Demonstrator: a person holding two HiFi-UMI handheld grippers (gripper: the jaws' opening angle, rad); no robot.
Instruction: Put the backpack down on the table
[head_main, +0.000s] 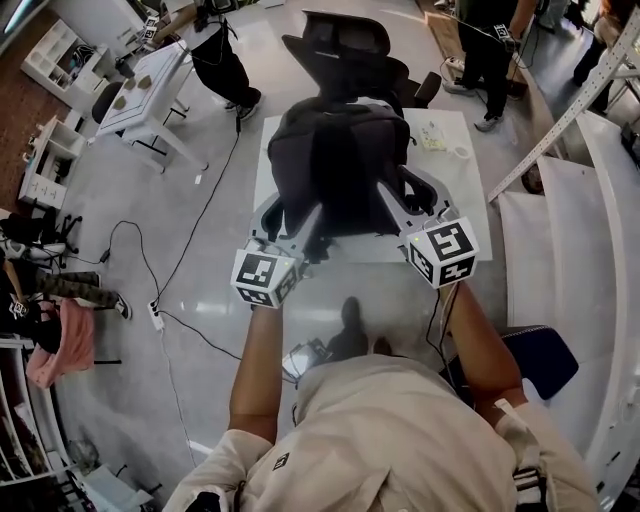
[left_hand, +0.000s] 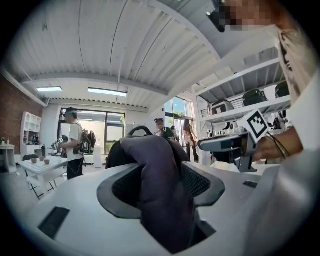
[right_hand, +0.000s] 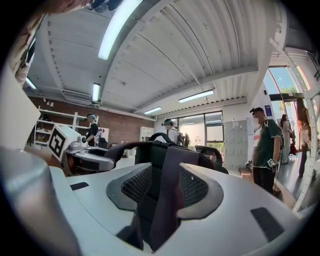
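Looks nearly done, with the backpack standing on the table by its near edge. Shows left tongs and right tongs both parted, a strap lying loose between each pair. Remains only to draw clear.

Grey polished floor with glare patches. I see a white tabletop in the middle and a black office chair at its far side. Far left there's a second white table with small cups and a white shelf unit. Brick wall at the back. Black cable trails over the floor to a power strip, near left. Pink cloth at the left edge. White ribbed ceiling with strip lights on. Tall windows at the far end, daylight coming in. Open white shelving holds bags. Grey lockers, with a person standing just right of them.
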